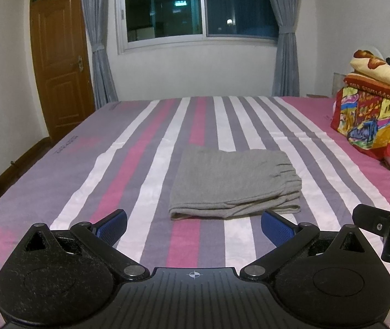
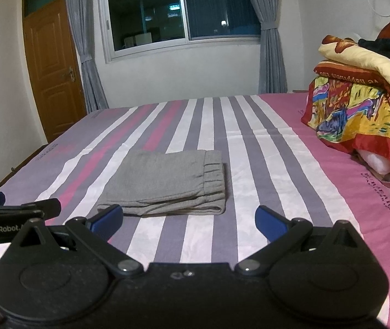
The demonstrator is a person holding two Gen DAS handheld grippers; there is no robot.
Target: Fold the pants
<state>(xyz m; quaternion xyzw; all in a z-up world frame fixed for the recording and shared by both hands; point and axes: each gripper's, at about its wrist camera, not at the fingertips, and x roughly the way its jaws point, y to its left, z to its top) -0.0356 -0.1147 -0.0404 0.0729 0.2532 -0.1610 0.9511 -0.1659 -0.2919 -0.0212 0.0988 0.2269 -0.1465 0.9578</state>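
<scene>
Grey pants point(image 1: 234, 182) folded mid-bed, L gripper point(image 1: 193, 226) & R gripper point(image 2: 188, 219) fingers released, short of near edge

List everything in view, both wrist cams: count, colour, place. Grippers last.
Folded grey cotton pants: 1, grey, middle of the bed, waistband to the right, untouched.
Striped bedsheet: 1, purple, white and pink stripes, covers the bed.
Colourful folded quilts: a stack, red, yellow and cream, right side of the bed.
Wooden door: 1, brown, far left wall, closed.
Sliding window: 1, dark outside, far wall.
Grey curtains: 2, tied back, either side of the window.
Left gripper: black with blue pads, open, near the pants, holding nothing.
Right gripper: same build, open, holding nothing.
</scene>
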